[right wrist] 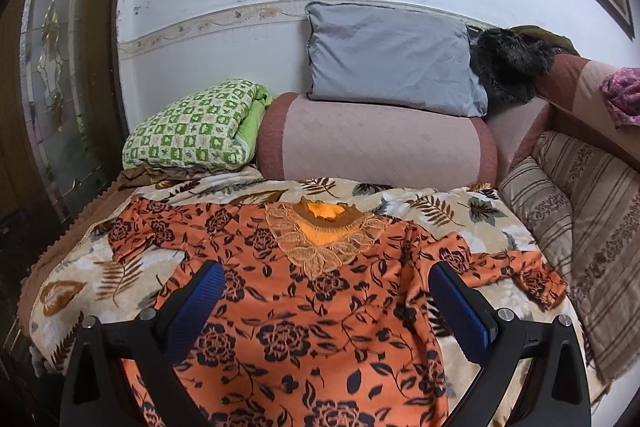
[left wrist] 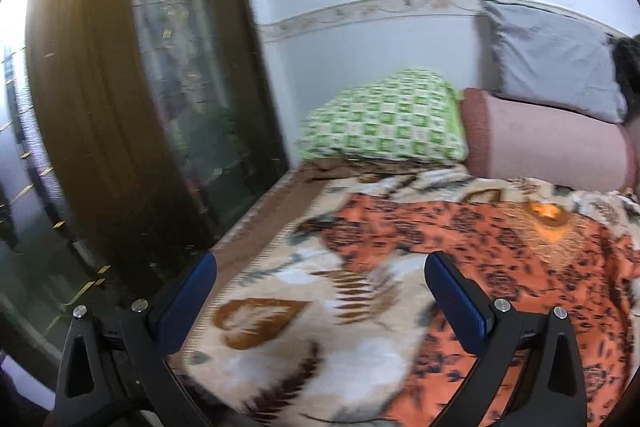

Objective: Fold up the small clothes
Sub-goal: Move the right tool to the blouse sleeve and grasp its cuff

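One orange top (right wrist: pixel 304 315), thin knit with black floral print and a lace collar, lies flat on the fleecy leaf-print blanket (right wrist: pixel 72 287), both sleeves spread. Left gripper (left wrist: pixel 320 291) and right gripper (right wrist: pixel 326 291) both hover spread wide, empty, with ribbed blue pads (right wrist: pixel 196 307). Behind: one grey pillow (right wrist: pixel 388 59), one pink quilted bolster (right wrist: pixel 372 143), one green checked quilt (right wrist: pixel 192 127).

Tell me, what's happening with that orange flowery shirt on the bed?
A person is holding two grippers and getting ready to fold the orange flowery shirt. It lies spread out flat on the leaf-patterned blanket, sleeves out to the sides, with no fold made yet. The right gripper hangs open above the middle of the shirt. The left gripper is open too, over the blanket by the shirt's edge. Neither is holding anything.
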Demonstrator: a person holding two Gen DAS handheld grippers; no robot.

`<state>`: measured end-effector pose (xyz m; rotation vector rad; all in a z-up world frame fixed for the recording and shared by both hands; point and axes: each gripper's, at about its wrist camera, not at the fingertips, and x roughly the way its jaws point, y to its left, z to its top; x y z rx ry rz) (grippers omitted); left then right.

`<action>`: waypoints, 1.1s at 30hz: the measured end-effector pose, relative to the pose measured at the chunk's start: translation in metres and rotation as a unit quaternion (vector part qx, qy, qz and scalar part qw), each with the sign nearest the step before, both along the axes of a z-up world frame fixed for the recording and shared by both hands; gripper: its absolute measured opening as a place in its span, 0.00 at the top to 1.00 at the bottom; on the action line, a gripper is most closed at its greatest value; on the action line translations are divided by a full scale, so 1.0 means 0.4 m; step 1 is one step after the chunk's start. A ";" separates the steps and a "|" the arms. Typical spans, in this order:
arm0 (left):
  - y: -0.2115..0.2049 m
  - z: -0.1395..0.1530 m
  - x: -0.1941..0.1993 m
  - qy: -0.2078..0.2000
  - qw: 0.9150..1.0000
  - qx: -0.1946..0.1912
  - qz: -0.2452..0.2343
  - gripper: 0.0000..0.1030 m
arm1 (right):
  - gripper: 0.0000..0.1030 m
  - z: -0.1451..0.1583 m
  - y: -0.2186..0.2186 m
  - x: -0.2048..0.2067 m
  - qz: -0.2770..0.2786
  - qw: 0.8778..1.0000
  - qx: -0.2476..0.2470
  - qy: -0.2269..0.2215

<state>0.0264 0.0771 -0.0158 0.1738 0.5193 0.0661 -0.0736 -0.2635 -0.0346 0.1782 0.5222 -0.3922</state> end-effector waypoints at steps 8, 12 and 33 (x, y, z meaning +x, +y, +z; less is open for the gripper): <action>0.156 -0.013 0.102 0.006 0.997 -0.002 0.076 0.00 | 0.00 0.003 -0.144 0.017 -0.075 0.997 0.005 0.015; 0.163 -0.042 0.164 0.011 0.995 -0.018 0.099 0.00 | 0.00 -0.016 -0.282 -0.038 -0.122 0.992 0.009 0.025; -0.544 -0.268 0.206 0.133 0.980 0.026 -0.146 0.00 | 0.01 -0.420 -0.947 -0.208 -0.246 0.894 0.367 -0.068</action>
